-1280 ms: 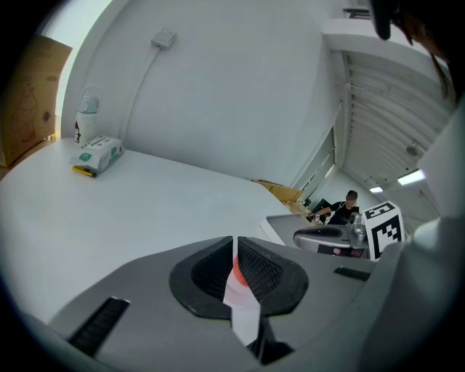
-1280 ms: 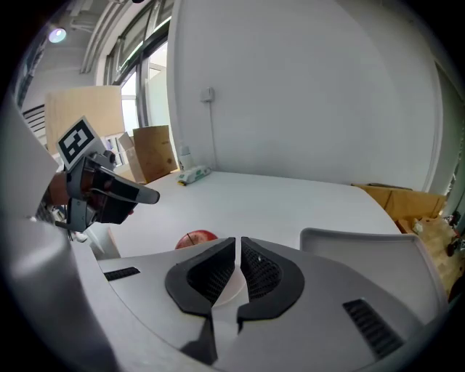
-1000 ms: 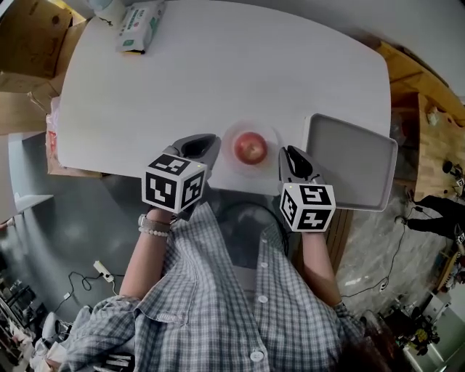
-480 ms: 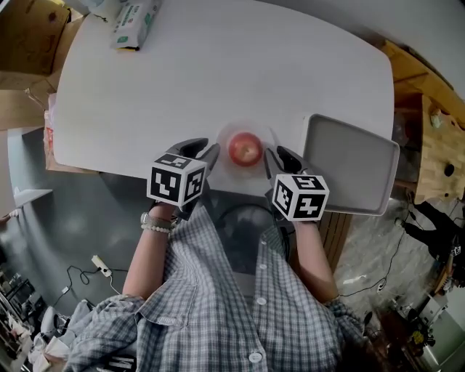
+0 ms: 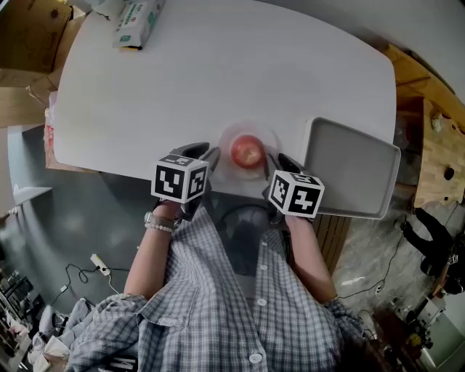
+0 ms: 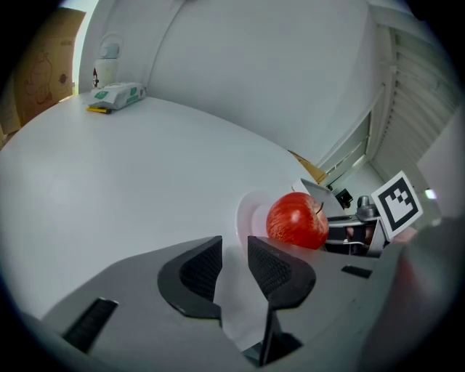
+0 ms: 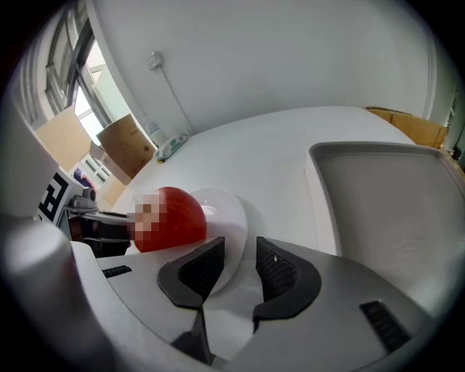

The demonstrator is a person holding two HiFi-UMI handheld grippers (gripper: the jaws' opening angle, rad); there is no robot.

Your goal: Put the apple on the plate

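Note:
A red apple (image 5: 248,151) rests on a small pale plate (image 5: 227,140) near the white table's front edge. My left gripper (image 5: 207,152) sits just left of the plate, its jaws nearly together with nothing between them. My right gripper (image 5: 279,159) is just right of the plate, likewise narrow and empty. In the left gripper view the apple (image 6: 296,220) stands on the plate (image 6: 245,215) ahead and right of the jaws (image 6: 234,254). In the right gripper view the apple (image 7: 174,218) and plate (image 7: 227,211) lie ahead and left of the jaws (image 7: 240,265).
A grey tray (image 5: 356,167) lies right of the plate, overhanging the table's front edge. A green-and-white tissue pack (image 5: 136,22) sits at the far left corner. Cardboard boxes (image 5: 22,43) stand left of the table, and a wooden bench (image 5: 436,138) is at the right.
Both grippers have drawn back a little toward the table's front edge, the right one also shifting slightly left. The apple stays on the plate.

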